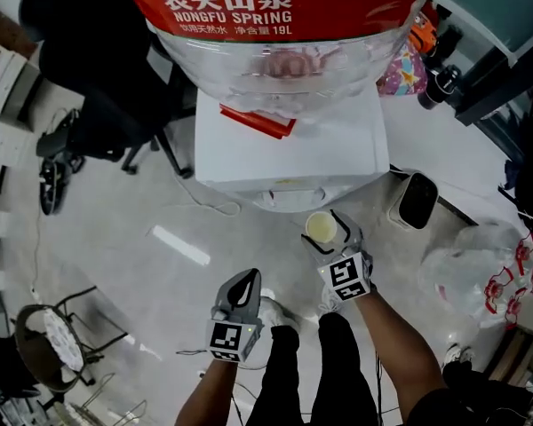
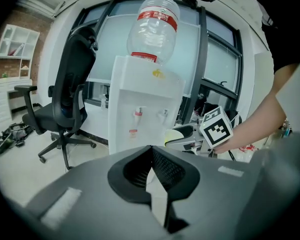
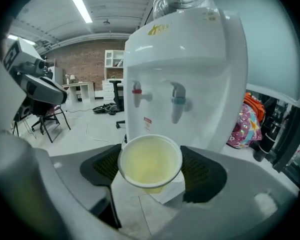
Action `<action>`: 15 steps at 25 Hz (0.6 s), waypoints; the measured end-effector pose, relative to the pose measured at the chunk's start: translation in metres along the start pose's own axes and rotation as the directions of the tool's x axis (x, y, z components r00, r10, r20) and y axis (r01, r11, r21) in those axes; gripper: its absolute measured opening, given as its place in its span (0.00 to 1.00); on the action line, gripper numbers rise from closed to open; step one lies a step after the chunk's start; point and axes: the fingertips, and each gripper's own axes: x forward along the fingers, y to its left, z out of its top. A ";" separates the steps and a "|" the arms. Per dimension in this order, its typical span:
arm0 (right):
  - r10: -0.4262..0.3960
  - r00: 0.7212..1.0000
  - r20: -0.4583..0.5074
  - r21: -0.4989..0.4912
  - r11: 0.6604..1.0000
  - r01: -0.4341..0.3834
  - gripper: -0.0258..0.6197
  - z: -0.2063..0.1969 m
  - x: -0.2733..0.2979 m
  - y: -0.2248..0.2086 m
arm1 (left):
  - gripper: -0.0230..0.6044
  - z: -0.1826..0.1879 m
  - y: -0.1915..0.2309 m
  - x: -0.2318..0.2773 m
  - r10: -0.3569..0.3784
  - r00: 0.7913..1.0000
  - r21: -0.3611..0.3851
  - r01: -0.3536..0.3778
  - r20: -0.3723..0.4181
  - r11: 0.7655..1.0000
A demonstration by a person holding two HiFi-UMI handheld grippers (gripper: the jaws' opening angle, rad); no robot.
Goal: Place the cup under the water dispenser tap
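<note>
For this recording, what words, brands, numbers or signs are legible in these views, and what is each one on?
"农夫山泉": red label of the water bottle
"NONGFU SPRING": same label
"饮用天然水 净含量 19L": same label, small line
Yellow logo on top of the water dispenser: too blurred to read
Red sticker below the red tap: too small to read
</note>
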 end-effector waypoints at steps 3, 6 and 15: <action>-0.003 1.000 -0.004 -0.014 1.000 0.002 0.61 -0.009 0.024 -0.004 | 0.05 -0.015 0.008 0.006 0.012 1.000 -0.006 -0.012 -0.011 1.000; -0.035 0.999 -0.002 0.011 0.999 0.035 0.61 -0.016 0.042 -0.013 | 0.05 -0.030 0.014 0.009 0.026 0.999 -0.015 -0.026 -0.024 1.000; -0.144 0.989 0.017 0.122 0.982 0.141 0.61 -0.024 0.078 -0.028 | 0.05 -0.068 0.014 0.009 0.046 0.998 -0.060 -0.049 -0.052 0.997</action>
